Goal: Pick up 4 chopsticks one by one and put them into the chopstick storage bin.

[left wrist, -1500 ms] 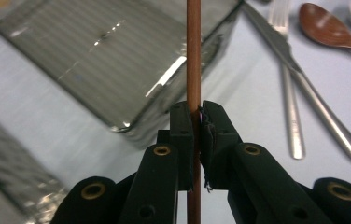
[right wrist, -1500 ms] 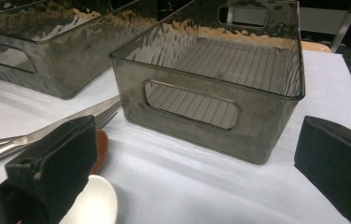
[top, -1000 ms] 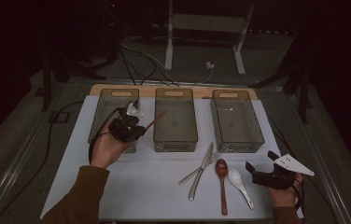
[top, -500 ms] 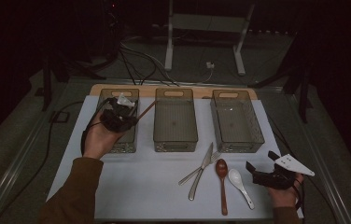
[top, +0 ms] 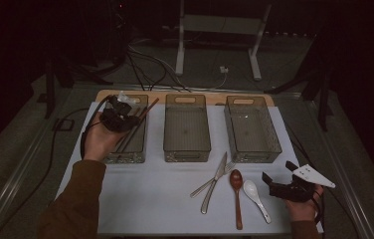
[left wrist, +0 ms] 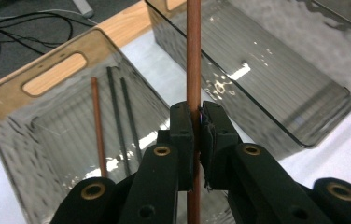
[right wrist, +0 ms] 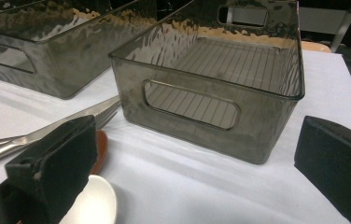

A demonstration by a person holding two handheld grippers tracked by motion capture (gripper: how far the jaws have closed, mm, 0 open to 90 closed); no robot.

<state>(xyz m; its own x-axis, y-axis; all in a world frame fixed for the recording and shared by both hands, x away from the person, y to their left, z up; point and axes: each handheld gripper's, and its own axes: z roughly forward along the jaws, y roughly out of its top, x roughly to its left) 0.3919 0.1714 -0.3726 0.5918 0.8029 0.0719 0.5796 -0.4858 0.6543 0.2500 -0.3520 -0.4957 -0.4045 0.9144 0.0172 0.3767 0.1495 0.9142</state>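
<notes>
My left gripper (top: pixel 118 117) hangs over the left bin (top: pixel 106 158), shut on a brown chopstick (top: pixel 146 109). In the left gripper view the pads (left wrist: pixel 183 126) pinch that chopstick (left wrist: pixel 193 56) near its middle, and it points out over the bin's rim (left wrist: pixel 5 95). Inside lie one brown chopstick (left wrist: pixel 98 126) and two dark chopsticks (left wrist: pixel 126 121). My right gripper (top: pixel 278 173) rests at the table's near right, open, beside the white spoon (top: pixel 254 194). In the right gripper view, the right gripper (right wrist: pixel 192 140) has nothing between its wide-apart jaws.
A middle bin (top: pixel 186 150) and a right bin (top: pixel 252 155) stand in a row on the white cloth. A knife (top: pixel 214 184), a fork (top: pixel 228 168) and a wooden spoon (top: pixel 236 191) lie in front of them. Cables run off the table's left side.
My left hand has carried the brown chopstick left and away, from the gap between the left and middle bins to above the left bin. The right hand has stayed put.
</notes>
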